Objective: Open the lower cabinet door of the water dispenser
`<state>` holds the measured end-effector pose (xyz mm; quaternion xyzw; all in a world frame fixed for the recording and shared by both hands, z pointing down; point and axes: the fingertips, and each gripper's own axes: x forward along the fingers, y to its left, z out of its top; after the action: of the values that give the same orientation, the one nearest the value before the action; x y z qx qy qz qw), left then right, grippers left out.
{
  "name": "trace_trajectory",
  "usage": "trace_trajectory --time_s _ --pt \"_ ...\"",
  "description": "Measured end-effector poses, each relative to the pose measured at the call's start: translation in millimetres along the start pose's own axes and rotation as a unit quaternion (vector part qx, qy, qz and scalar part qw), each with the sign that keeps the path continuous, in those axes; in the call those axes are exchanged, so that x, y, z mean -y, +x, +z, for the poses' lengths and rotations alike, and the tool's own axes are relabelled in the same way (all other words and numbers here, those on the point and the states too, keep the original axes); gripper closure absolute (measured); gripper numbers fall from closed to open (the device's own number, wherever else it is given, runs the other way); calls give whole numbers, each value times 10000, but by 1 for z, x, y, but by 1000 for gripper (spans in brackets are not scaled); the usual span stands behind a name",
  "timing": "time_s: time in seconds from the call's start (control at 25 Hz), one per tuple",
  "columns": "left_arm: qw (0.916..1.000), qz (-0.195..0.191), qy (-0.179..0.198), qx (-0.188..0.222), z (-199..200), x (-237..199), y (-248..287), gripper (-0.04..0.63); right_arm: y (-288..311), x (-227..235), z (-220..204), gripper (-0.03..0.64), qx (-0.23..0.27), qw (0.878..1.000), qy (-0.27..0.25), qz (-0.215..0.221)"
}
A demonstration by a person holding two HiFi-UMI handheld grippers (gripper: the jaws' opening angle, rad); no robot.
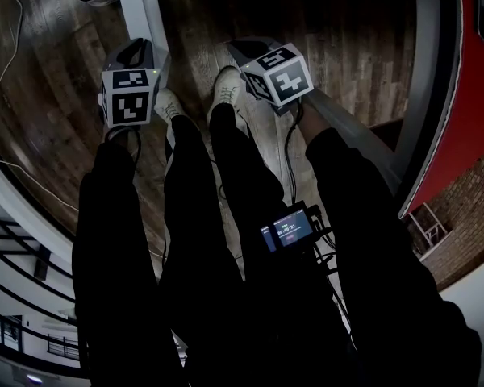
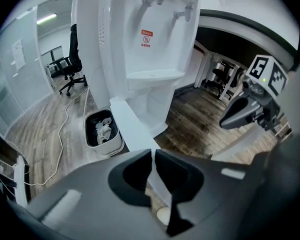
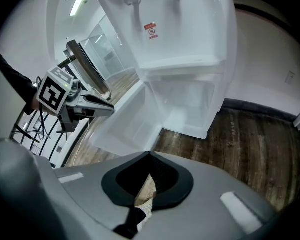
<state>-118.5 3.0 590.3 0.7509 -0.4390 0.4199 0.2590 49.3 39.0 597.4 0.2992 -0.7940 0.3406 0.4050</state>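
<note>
The white water dispenser [image 2: 150,49] stands ahead, its taps at the top. Its lower cabinet door [image 2: 132,129] is swung open towards me, and I see it edge-on. In the right gripper view the door [image 3: 125,119] hangs out to the left and the bare white cabinet [image 3: 190,109] shows behind it. My left gripper [image 2: 153,153] is shut, with its tips just over the door's top edge. Seen from the right, the left gripper [image 3: 110,109] sits at the door's outer edge; I cannot tell whether it touches. My right gripper [image 3: 150,156] is shut on nothing and hangs apart to the right [image 2: 225,124].
A white waste bin [image 2: 102,131] stands on the wood floor left of the dispenser, with a cable [image 2: 60,139] and an office chair [image 2: 70,64] further left. My shoes [image 1: 226,87] are close to the door. A railing [image 3: 35,134] runs along the left.
</note>
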Motion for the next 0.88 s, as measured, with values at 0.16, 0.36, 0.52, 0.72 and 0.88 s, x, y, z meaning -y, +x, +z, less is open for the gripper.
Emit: trace_trajectory --time_s 0.16,0.36,0.52,0.72,0.88 --pt "10000 34 56 -24 -5 -6 -2 566 0 -1 -3 617 -20 10000 1 -41" --pt "9999 99 -58 -72 -6 -8 -3 566 -3 2 -4 617 28 9999 53 -133" --pt "9995 114 -159 -236 -5 -10 -7 588 -5 4 -2 617 101 9996 63 -248" --pt "9987 -1 -501 74 8 -10 -21 588 -6 8 4 617 246 9993 67 -284" --pt "9996 -89 -111 254 18 0 -39 588 -23 10 12 617 236 9984 114 -496"
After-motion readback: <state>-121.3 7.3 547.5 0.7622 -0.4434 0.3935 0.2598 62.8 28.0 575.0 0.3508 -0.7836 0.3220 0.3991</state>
